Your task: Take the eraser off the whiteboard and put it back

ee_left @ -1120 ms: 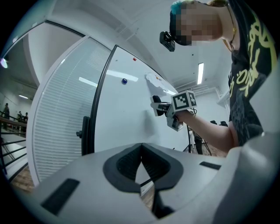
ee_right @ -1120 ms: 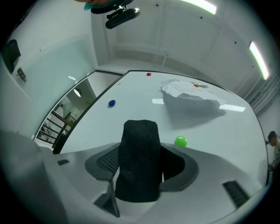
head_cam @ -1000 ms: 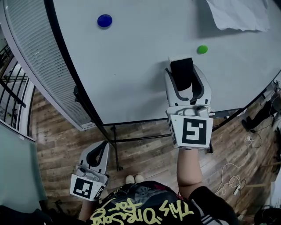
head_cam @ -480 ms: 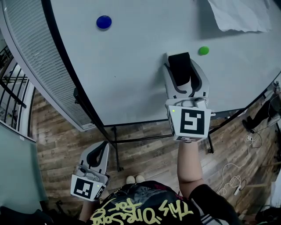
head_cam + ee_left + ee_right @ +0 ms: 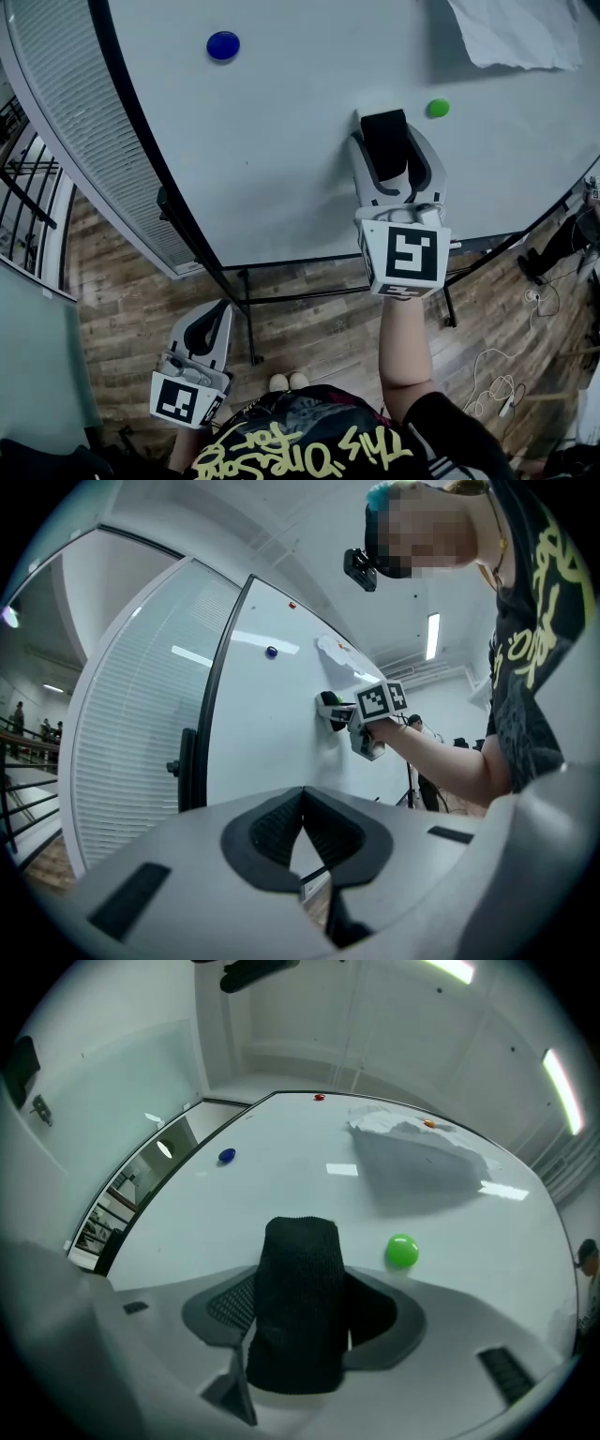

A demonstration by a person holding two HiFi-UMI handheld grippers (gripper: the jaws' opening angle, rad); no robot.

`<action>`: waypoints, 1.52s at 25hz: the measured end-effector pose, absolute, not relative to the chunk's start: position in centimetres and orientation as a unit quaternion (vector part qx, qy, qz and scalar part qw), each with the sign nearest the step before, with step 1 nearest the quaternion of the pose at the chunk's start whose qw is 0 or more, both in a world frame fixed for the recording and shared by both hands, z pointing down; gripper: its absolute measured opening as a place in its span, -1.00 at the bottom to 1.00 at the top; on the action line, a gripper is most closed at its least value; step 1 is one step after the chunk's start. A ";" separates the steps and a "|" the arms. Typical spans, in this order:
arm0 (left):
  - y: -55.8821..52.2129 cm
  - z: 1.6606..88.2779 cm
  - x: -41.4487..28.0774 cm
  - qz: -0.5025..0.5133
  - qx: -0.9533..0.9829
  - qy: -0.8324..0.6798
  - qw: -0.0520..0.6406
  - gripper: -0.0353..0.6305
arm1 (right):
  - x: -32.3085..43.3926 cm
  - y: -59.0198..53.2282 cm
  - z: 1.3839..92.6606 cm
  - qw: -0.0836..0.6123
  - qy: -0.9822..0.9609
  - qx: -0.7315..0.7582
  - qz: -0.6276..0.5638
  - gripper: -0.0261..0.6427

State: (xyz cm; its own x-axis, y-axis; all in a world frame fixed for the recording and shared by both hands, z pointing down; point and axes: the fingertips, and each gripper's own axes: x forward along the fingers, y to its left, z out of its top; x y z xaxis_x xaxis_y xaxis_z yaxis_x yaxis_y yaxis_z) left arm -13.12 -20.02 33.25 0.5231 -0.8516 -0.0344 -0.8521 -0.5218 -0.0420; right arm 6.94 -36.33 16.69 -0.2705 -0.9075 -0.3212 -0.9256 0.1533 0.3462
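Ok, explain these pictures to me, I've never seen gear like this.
There is no robot here: a person holds a two-jaw tool in each hand. The head view comes from a camera on the person's head, looking down. Each gripper view looks along that tool's own jaws. The right gripper has its jaws closed on a black eraser at the whiteboard. The left gripper hangs low, jaws together, with nothing in them. On the board are a blue magnet, a green magnet and a paper sheet.
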 end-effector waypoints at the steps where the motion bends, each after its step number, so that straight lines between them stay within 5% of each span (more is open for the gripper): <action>1: -20.0 33.3 -13.1 0.004 -0.872 0.488 0.027 -0.87 | 6.9 -36.3 16.7 0.018 0.761 -0.602 0.242 -0.15; 38: -20.3 32.0 -12.3 0.009 -0.883 0.469 0.036 -0.87 | 5.0 -31.6 17.9 0.073 0.778 -0.573 0.249 -0.14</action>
